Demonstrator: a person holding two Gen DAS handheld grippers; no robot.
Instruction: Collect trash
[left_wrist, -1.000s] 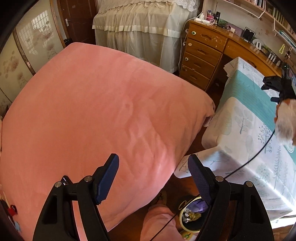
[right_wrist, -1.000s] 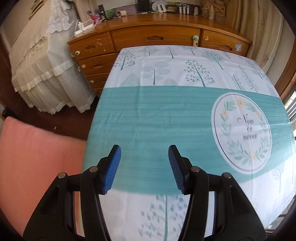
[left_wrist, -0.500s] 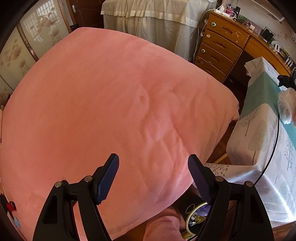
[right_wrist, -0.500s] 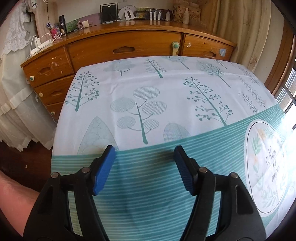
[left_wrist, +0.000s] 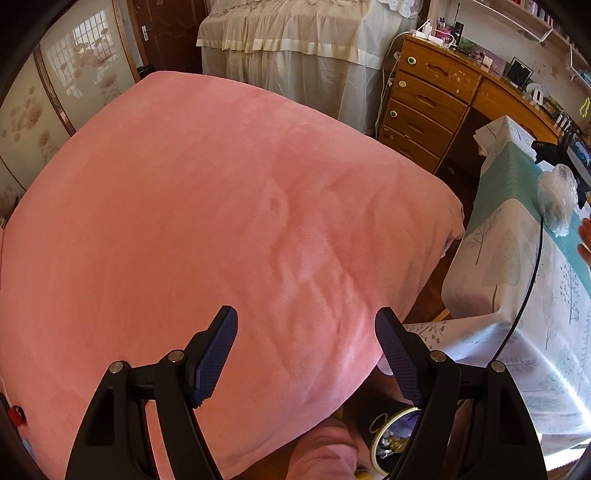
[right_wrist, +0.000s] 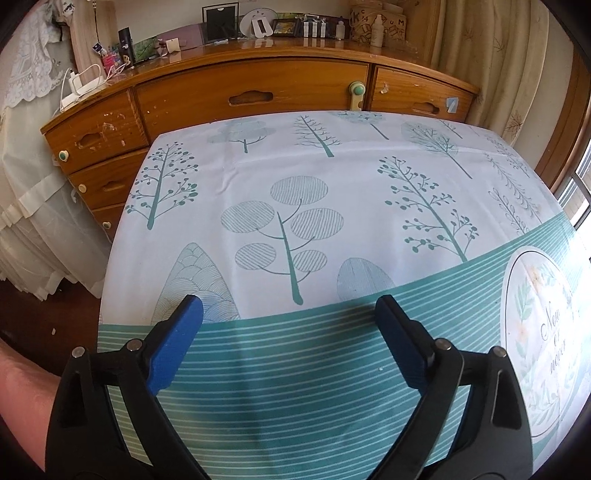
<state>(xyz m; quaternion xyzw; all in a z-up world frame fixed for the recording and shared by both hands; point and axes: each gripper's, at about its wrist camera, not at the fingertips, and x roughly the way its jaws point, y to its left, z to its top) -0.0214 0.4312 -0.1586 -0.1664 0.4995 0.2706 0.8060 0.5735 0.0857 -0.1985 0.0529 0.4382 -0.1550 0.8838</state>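
Observation:
My left gripper (left_wrist: 306, 325) is open and empty above a pink blanket (left_wrist: 207, 221) on a bed. A round trash bin (left_wrist: 391, 435) with a pale rim holds scraps on the floor below it, partly hidden by the right finger. A crumpled clear plastic wrap (left_wrist: 557, 197) shows at the right edge over the table, by the other gripper's black body. My right gripper (right_wrist: 289, 308) is open and empty over the tree-print tablecloth (right_wrist: 295, 206). No trash shows on the cloth in the right wrist view.
A wooden dresser (right_wrist: 251, 96) with small items on top stands behind the table. A cream-skirted bed (left_wrist: 306, 48) is at the back. Dark wooden floor (left_wrist: 436, 280) runs between the pink bed and the table (left_wrist: 509, 288). A black cable (left_wrist: 532, 273) hangs across the table.
The left gripper has swung left and further over the pink blanket, so the bin has slid lower. The right gripper has moved toward the dresser end of the table and its jaws have widened.

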